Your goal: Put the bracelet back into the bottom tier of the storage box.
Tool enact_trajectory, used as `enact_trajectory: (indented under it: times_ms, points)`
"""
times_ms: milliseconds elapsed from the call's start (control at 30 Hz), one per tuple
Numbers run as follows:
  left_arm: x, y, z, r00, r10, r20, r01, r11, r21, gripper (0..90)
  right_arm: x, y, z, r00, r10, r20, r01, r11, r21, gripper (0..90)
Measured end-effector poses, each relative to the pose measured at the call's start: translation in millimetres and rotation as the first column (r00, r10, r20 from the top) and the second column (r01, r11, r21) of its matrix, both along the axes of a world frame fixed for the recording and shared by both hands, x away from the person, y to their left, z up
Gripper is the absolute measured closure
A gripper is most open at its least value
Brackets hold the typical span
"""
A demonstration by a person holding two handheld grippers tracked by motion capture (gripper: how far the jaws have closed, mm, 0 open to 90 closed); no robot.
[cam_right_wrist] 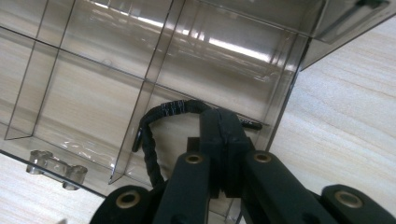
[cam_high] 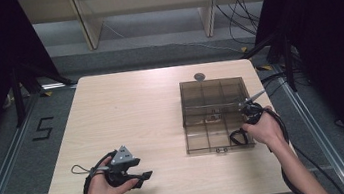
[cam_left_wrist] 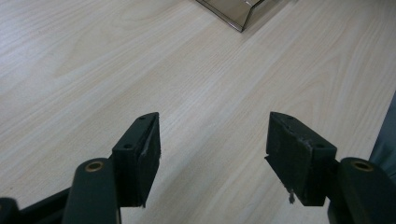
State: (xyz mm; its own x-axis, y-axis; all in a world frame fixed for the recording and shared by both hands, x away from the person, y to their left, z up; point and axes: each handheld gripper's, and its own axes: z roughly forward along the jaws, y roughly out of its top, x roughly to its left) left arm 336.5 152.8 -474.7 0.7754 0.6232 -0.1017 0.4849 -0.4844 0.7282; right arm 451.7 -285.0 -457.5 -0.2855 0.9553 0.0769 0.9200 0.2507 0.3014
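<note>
Left tool (cam_left_wrist: 212, 158) wide open, empty, low over bare counter (cam_high: 131, 112); right tool (cam_right_wrist: 224, 140) jaws pressed together at near right corner of clear divided box (cam_high: 214, 106), black cord (cam_right_wrist: 154, 126) looped beside them, grasp unclear.

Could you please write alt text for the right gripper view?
The right gripper, jaws closed together, hangs over a smoky clear divided organiser box, with a black braided cord looping beside it. The box rests on a pale wooden table.
</note>
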Motion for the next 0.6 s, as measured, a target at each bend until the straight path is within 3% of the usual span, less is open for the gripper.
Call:
enact_trajectory:
  times_ms: [200,300,367,600]
  points:
    - [-0.1,0.1,0.5,1.0000,-0.005,0.000,0.005,1.0000,-0.003,35.4,-4.9,0.1,7.5,0.9996,-0.027,-0.010,0.027,1.000,0.011,88.1]
    - [-0.1,-0.1,0.4,1.0000,-0.002,0.002,0.002,1.0000,-0.002,35.4,-5.6,-4.2,6.4,0.9995,0.017,0.026,-0.017,1.000,0.002,87.2]
    - [0.0,-0.1,0.3,1.0000,0.001,0.002,-0.001,1.0000,-0.002,35.4,-9.5,-2.7,8.9,0.9997,-0.021,-0.010,0.021,1.000,0.013,86.4]
    - [-0.4,-0.3,-0.2,0.9999,0.013,-0.008,-0.013,0.9999,-0.009,35.4,-17.2,-7.1,9.3,0.9998,-0.022,-0.005,0.022,1.000,0.019,83.9]
